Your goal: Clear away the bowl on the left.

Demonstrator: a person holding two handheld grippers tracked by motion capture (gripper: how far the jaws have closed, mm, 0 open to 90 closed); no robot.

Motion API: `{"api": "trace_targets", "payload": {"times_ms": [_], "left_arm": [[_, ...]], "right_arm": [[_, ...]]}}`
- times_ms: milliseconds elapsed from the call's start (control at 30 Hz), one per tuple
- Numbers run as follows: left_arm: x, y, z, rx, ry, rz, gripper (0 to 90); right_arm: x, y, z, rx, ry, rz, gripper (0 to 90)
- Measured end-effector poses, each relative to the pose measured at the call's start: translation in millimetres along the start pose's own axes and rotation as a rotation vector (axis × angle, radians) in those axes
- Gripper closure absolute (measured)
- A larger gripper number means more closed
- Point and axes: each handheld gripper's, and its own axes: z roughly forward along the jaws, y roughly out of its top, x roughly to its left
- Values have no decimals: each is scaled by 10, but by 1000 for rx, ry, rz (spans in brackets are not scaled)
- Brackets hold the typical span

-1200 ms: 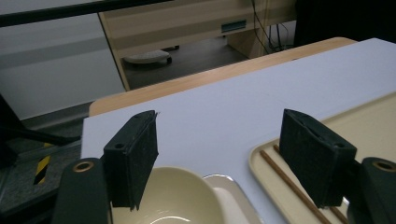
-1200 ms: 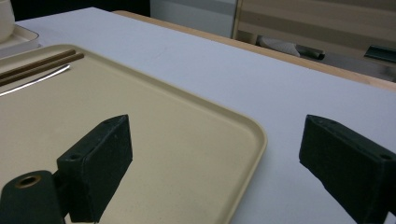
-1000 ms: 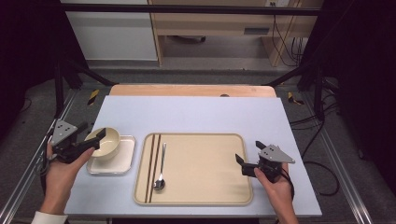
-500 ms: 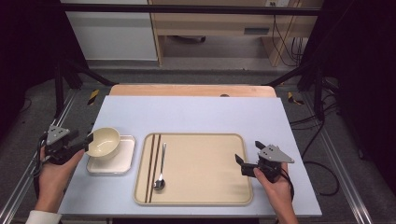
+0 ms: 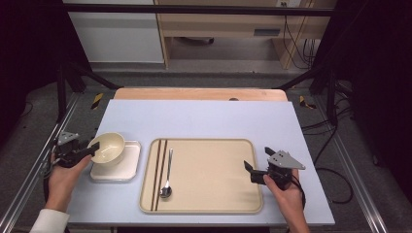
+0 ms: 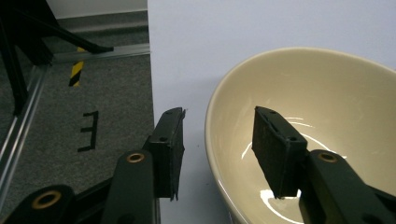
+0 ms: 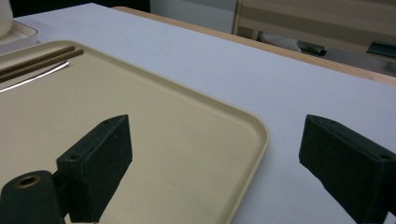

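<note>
A cream bowl (image 5: pixel 108 147) sits on a small white square plate (image 5: pixel 127 167) at the table's left. My left gripper (image 5: pixel 94 145) is at the bowl's left rim. In the left gripper view its jaws (image 6: pixel 218 112) straddle the rim of the bowl (image 6: pixel 303 93), one outside and one inside. The jaws have just been closing, with a gap still on both sides of the rim. My right gripper (image 5: pixel 257 158) is open at the right edge of the beige tray (image 5: pixel 214 170). In the right gripper view its jaws (image 7: pixel 217 128) span the corner of the tray (image 7: pixel 187 140) without touching it.
A metal spoon (image 5: pixel 167 174) and a pair of dark chopsticks (image 5: pixel 158 174) lie on the left part of the tray. The pale blue table top (image 5: pixel 204 116) stretches bare behind the tray. A wooden strip (image 5: pixel 194 93) runs along its far edge, with floor and black frame legs around it.
My left gripper has moved left and down from over the bowl to its left rim, and its jaws stand narrower. The right gripper has not moved.
</note>
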Motion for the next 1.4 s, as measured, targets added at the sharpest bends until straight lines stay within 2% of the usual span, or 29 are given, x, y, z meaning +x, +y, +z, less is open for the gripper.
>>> {"api": "trace_targets", "payload": {"times_ms": [133,200,433,533,600,633,667,733,967,1233,1267,1300,1333,1367,1400], "left_arm": [[7,-13,30,12,-7,-6,593],[27,-20,54,23,-13,-23,623],[47,-22,73,22,-16,-32,804],[40,-19,61,20,-11,-30,810],[45,-18,38,6,-31,-55,816],[45,-18,38,6,-31,-55,822],[36,-6,10,-13,-48,-70,825],[2,14,-13,-17,-39,-43,826],[-62,52,-69,-36,-49,-33,816],[-223,136,-128,-77,-97,-43,816],[-299,176,-148,-86,-113,-30,816],[-299,176,-148,-86,-113,-30,816],[-394,218,-165,-96,-134,-18,816],[-394,218,-165,-96,-134,-18,816],[-499,260,-176,-101,-162,-7,816]], "right_arm": [[6,-2,5,3,2,3,98],[5,-3,8,6,4,4,98],[1,-4,6,7,4,5,98],[1,-3,3,5,4,7,98],[-1,-3,2,6,3,7,98],[-1,-3,2,6,3,7,98],[-6,-4,2,5,2,6,98],[-6,-3,2,5,2,6,98],[-1,0,-2,2,2,9,98],[0,1,-3,2,0,8,99],[-1,1,-5,1,-1,7,99],[-1,1,-5,1,-1,7,99],[-4,1,-5,-2,-1,6,99],[-4,1,-6,-2,-1,6,99],[-4,2,-6,-2,-2,7,99]]}}
